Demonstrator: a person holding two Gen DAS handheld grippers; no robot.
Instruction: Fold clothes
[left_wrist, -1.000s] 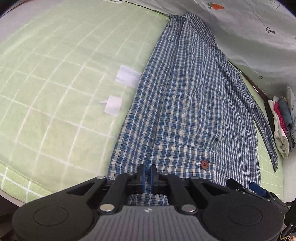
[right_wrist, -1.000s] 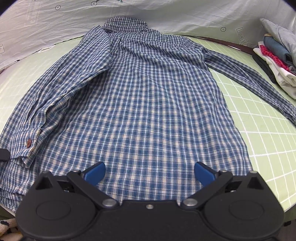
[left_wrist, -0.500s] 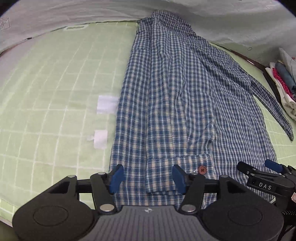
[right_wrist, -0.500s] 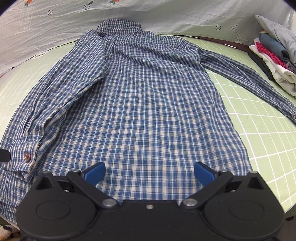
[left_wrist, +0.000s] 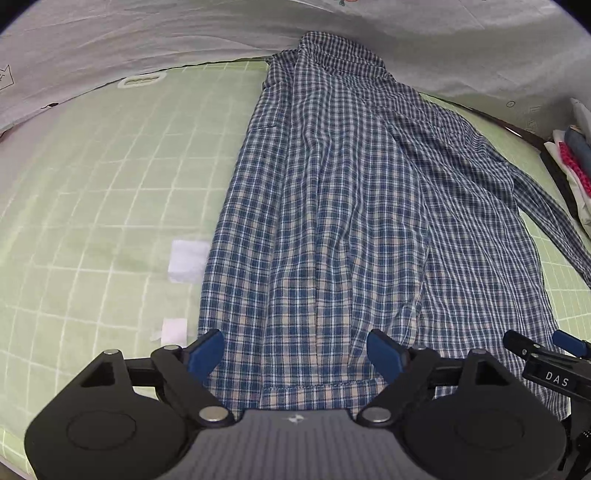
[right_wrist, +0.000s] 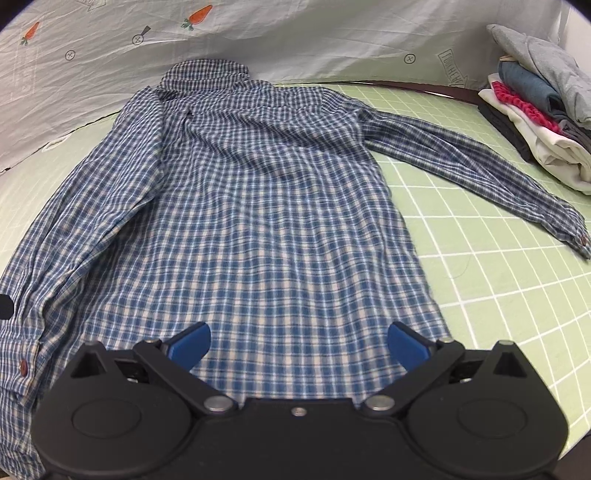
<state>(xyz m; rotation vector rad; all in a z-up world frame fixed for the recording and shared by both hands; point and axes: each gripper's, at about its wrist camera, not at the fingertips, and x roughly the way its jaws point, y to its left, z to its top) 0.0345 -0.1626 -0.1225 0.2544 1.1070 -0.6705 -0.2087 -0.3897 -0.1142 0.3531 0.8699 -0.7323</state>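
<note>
- A green mat (right_wrist: 480, 266) with white grid lines covers the table, and a pale sheet (right_wrist: 295, 33) with little carrot pictures hangs behind it.
- A blue checked shirt (right_wrist: 266, 206) lies flat on the mat. Its collar is at the far end, by the sheet, and its bottom hem is at the near end, by both grippers. So the shirt's long way runs straight out from the grippers.
- One sleeve is already folded in along the shirt's left side. Its cuff with a brown button (right_wrist: 24, 366) sits near the hem.
- The other sleeve (right_wrist: 480, 166) sticks out to the right, across the mat. Its cuff lies near a pile of folded clothes (right_wrist: 535, 110) but does not touch it.
- The left gripper (left_wrist: 295, 356) hangs over the folded side near the hem. Its jaws are opening wide, with nothing pinched between them; the cloth just lies below.
- The right gripper (right_wrist: 299, 343) is wide open too and holds nothing. It is above the hem, at the middle of the shirt.
- Two small white patches (left_wrist: 188, 254) sit on the mat just left of the shirt.
- I think the right sleeve is the next part to fold in. It lies off to the right, so the right gripper is the closer one. It would need to reach out to the right and away to get to that sleeve.
</note>
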